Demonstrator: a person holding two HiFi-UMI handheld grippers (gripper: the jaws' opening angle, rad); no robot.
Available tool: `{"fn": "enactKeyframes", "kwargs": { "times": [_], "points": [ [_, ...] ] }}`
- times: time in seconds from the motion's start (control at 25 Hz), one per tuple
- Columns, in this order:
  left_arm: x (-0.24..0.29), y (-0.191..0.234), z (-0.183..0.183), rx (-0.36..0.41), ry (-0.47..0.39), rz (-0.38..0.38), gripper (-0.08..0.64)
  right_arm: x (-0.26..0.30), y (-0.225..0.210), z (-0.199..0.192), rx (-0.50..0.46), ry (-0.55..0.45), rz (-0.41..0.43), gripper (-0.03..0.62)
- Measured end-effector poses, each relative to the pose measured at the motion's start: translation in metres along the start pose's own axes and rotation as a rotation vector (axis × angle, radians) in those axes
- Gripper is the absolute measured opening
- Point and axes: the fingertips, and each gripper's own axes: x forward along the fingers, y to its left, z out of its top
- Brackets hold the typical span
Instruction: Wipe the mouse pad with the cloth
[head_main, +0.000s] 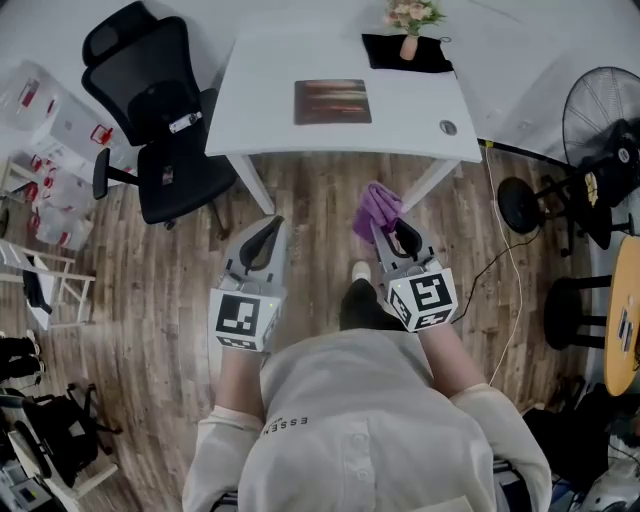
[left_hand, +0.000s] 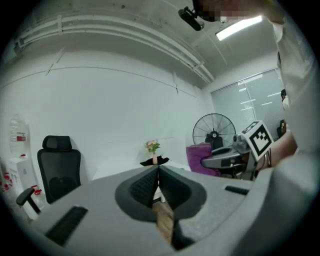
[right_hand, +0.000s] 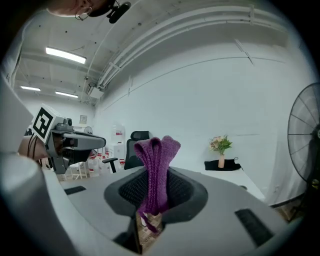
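The cloth (right_hand: 156, 170) is clamped in the right gripper's (head_main: 388, 230) jaws, its lower end buried between them. The left gripper (head_main: 266, 232) has its jaws together, empty. The mouse pad (head_main: 332, 101) (its print blurred) lies on the white table (head_main: 250, 110), well ahead of both grippers.

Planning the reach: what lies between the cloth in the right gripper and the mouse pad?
In the head view, only wood floor, then bare white table, separates the cloth from the mouse pad.
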Motion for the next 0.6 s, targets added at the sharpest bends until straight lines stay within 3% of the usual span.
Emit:
{"fn": "enactKeyframes", "kwargs": {
  "times": [0.36, 0.6],
  "points": [
    [0.14, 0.032, 0.028, 0.002, 0.017, 0.104, 0.003, 0.103, -0.118, 0.027, -0.03, 0.034, 0.11, 0.092],
    [0.206, 0.052, 0.032, 0.026, 0.051, 0.15, 0.003, 0.152, -0.174, 0.022, -0.019, 0.07, 0.15, 0.092]
  ]
}}
